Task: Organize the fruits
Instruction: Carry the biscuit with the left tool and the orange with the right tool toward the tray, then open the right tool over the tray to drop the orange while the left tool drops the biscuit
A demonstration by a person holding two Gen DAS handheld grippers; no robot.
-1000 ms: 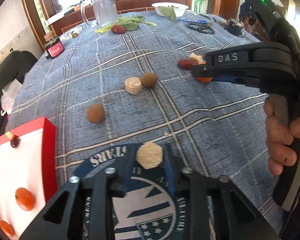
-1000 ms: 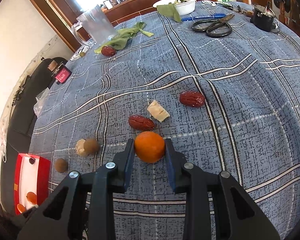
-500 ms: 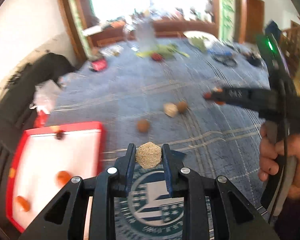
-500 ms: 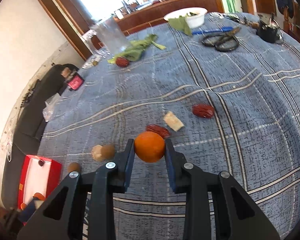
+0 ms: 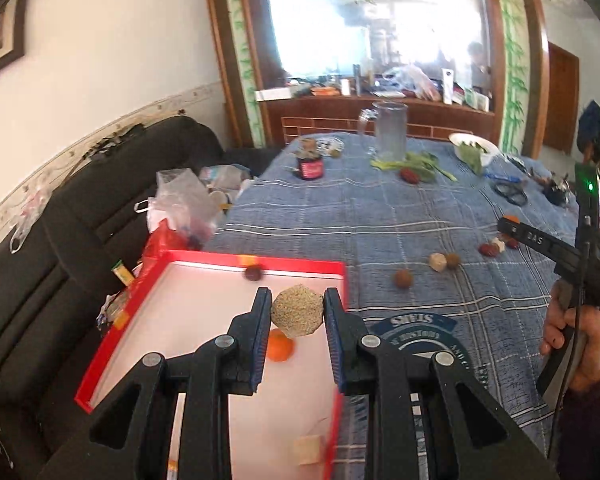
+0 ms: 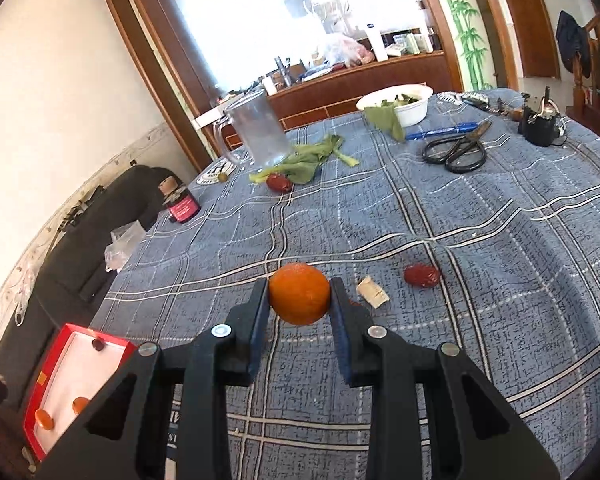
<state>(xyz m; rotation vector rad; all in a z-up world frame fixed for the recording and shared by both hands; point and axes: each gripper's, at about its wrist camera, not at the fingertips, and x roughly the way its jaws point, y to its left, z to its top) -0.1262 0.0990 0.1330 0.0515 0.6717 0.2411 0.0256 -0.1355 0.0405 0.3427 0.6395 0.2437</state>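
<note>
The beige faceted piece (image 5: 297, 311) is being held tightly between the fingers of the left tool (image 5: 296, 320), directly above the white floor of the red tray (image 5: 256, 259), near its right wall. The tray is lying just under this tool, with its long side running away from the camera, so probably only a release is being needed. A small orange fruit (image 5: 279, 345) and a dark fruit (image 5: 253, 273) are already lying inside. The orange (image 6: 299, 293) is being gripped by the right tool (image 6: 299, 300) over the blue table (image 6: 500, 280), well apart from the tray, which lies to its lower left. Compared with one second ago, the left tool is being carried from over the cloth to over the tray, while the right tool is being lifted.
</note>
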